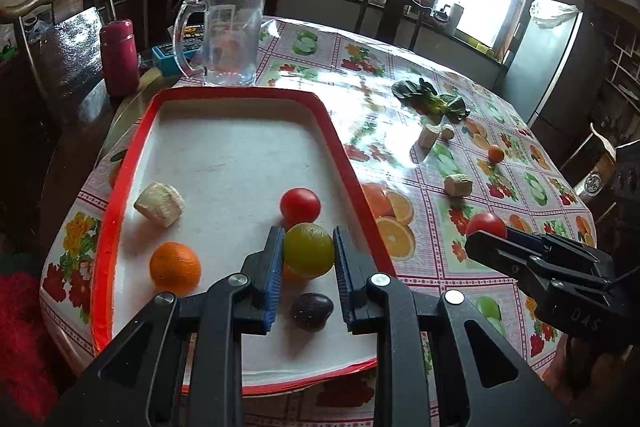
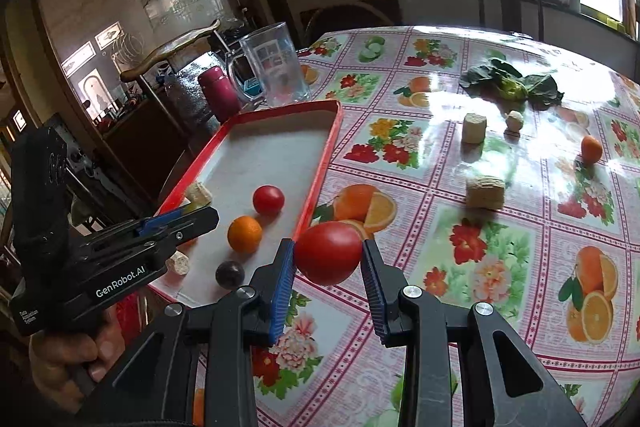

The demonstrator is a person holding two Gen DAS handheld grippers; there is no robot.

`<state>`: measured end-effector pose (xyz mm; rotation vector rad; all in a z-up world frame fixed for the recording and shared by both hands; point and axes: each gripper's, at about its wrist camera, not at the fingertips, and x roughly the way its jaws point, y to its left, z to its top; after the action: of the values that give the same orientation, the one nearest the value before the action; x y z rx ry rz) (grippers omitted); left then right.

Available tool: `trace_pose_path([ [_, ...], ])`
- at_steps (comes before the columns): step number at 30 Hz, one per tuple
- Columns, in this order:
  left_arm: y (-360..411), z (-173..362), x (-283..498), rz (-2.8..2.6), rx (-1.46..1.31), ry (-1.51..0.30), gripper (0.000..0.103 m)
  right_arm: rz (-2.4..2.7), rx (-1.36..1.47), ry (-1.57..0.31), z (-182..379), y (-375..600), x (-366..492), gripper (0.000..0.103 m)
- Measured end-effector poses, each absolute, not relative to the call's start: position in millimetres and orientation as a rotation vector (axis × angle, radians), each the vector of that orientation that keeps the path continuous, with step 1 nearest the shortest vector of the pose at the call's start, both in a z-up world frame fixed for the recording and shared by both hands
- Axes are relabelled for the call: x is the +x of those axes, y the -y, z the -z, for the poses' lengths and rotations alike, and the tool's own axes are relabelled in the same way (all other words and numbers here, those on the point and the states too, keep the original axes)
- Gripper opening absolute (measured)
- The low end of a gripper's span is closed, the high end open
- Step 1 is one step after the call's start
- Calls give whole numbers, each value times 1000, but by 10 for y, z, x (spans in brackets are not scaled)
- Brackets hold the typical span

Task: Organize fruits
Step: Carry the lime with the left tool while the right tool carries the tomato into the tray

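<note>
My left gripper (image 1: pixel 308 251) is shut on a yellow-green round fruit (image 1: pixel 309 250) and holds it above the red-rimmed white tray (image 1: pixel 120 163). In the tray lie a red tomato (image 1: pixel 300 205), an orange (image 1: pixel 175 269), a dark plum (image 1: pixel 311 310) and a pale cut chunk (image 1: pixel 159 205). My right gripper (image 2: pixel 328 255) is shut on a big red tomato (image 2: pixel 328 253) just right of the tray's rim (image 2: pixel 320 163), above the tablecloth. A small orange fruit (image 2: pixel 591 149) lies on the table far right.
A glass mug (image 1: pixel 230 37) and a magenta flask (image 1: pixel 119 57) stand behind the tray. Leafy greens (image 2: pixel 512 83) and three pale cut chunks (image 2: pixel 485 191) lie on the flowered tablecloth. Chairs stand around the table.
</note>
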<state>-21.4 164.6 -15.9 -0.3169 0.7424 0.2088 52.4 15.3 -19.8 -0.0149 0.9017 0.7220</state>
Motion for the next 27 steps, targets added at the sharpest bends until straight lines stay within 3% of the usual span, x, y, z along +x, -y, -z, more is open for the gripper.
trace_pose_path([
  [27,-2235,145,-181,-293,-332,-735,22,-813,-51,-923,264,-936,829,34],
])
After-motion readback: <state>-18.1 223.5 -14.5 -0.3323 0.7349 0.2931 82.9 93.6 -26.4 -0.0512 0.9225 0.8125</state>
